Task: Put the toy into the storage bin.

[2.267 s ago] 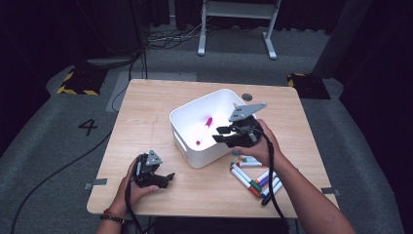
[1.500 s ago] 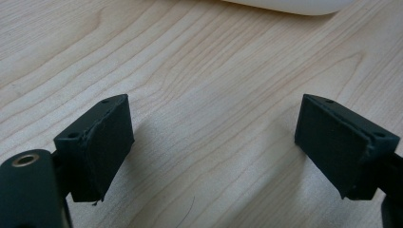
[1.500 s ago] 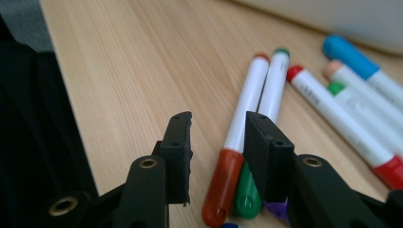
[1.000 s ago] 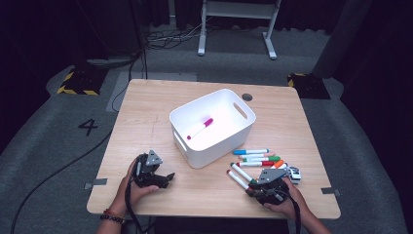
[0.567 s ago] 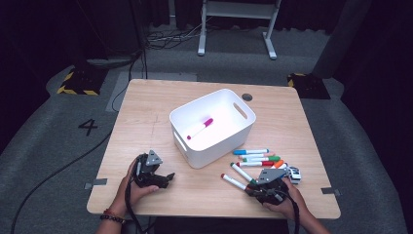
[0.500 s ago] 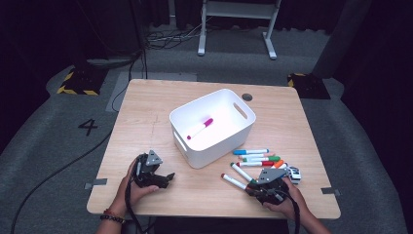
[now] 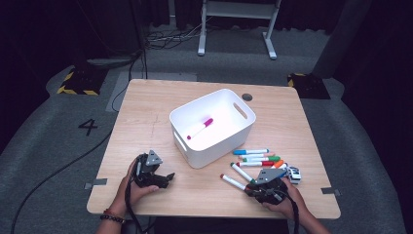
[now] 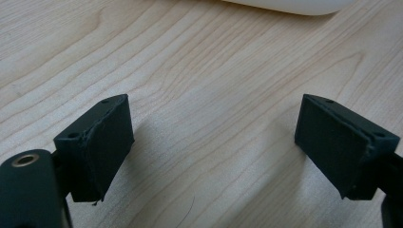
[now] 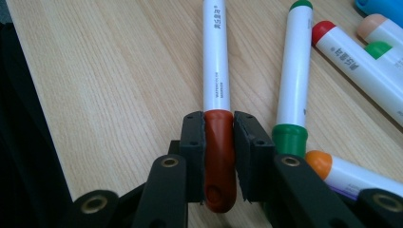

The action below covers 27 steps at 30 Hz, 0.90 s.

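your right gripper is clamped on the red cap of the red marker, lying on the table. its long axis runs straight out from the jaws. the white bin sits up-left of it. left gripper rests wide open, holding nothing, farther off.

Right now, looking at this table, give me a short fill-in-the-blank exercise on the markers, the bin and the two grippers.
1. The right gripper has its jaws shut on a marker's ____ cap.
2. The left gripper has its jaws open, with only bare ____ between them.
3. The white bin holds ____ marker, a pink-capped one.

Missing words: red; table; one
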### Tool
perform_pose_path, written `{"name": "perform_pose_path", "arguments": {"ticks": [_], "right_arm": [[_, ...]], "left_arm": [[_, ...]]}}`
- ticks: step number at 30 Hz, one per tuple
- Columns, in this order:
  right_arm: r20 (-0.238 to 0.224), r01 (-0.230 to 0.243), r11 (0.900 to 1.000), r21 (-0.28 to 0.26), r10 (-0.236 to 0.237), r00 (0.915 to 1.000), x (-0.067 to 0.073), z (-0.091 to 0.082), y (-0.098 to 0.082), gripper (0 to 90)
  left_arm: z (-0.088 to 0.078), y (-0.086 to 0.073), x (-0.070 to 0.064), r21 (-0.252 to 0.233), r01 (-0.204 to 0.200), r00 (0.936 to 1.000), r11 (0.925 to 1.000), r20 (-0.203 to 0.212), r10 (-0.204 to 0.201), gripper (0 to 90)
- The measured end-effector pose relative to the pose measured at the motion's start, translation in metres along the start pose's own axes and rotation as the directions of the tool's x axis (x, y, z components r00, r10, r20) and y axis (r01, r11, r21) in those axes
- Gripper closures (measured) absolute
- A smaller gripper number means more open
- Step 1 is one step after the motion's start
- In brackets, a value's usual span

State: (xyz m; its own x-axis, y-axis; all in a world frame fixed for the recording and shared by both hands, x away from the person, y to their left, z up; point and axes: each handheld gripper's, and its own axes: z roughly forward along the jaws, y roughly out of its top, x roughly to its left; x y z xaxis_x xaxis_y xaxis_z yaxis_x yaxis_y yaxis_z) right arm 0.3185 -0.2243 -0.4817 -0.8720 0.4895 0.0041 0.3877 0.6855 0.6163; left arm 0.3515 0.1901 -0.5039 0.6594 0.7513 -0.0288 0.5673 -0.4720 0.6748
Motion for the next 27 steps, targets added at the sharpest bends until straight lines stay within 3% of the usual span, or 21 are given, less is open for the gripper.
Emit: {"name": "perform_pose_path", "arguments": {"ticks": [3, 8, 14, 20, 22, 27], "right_arm": [[0.003, 0.033, 0.999, -0.009, -0.033, 0.9994, -0.003, -0.003, 0.0, 75.2], [0.012, 0.005, 0.999, -0.039, -0.005, 0.9999, -0.001, -0.014, 0.003, 75.2], [0.03, 0.029, 0.994, -0.105, -0.026, 0.9992, -0.003, -0.041, 0.009, 75.2], [0.06, 0.072, 0.98, -0.183, -0.062, 0.9963, 0.0, -0.074, 0.024, 75.2], [0.063, 0.067, 0.976, -0.208, -0.055, 0.9965, 0.0, -0.085, 0.03, 75.2], [0.11, 0.106, 0.962, -0.253, -0.08, 0.9907, -0.006, -0.105, 0.049, 75.2]], "left_arm": [[0.0, 0.0, 0.0, 0.0, 0.0, 1.0, 1.0, 0.0, 0.0, 12.8], [0.0, 0.0, 0.0, 0.001, -0.001, 1.0, 1.0, 0.0, 0.001, 12.8], [0.0, 0.0, 0.0, 0.0, 0.001, 1.0, 1.0, 0.0, -0.001, 12.8], [0.0, 0.0, 0.0, 0.0, 0.001, 1.0, 1.0, 0.0, -0.001, 12.8], [0.0, 0.0, 0.0, 0.0, 0.001, 1.0, 1.0, 0.0, -0.001, 12.8], [0.0, 0.0, 0.0, 0.001, -0.001, 1.0, 1.0, 0.001, 0.001, 12.8]]}}
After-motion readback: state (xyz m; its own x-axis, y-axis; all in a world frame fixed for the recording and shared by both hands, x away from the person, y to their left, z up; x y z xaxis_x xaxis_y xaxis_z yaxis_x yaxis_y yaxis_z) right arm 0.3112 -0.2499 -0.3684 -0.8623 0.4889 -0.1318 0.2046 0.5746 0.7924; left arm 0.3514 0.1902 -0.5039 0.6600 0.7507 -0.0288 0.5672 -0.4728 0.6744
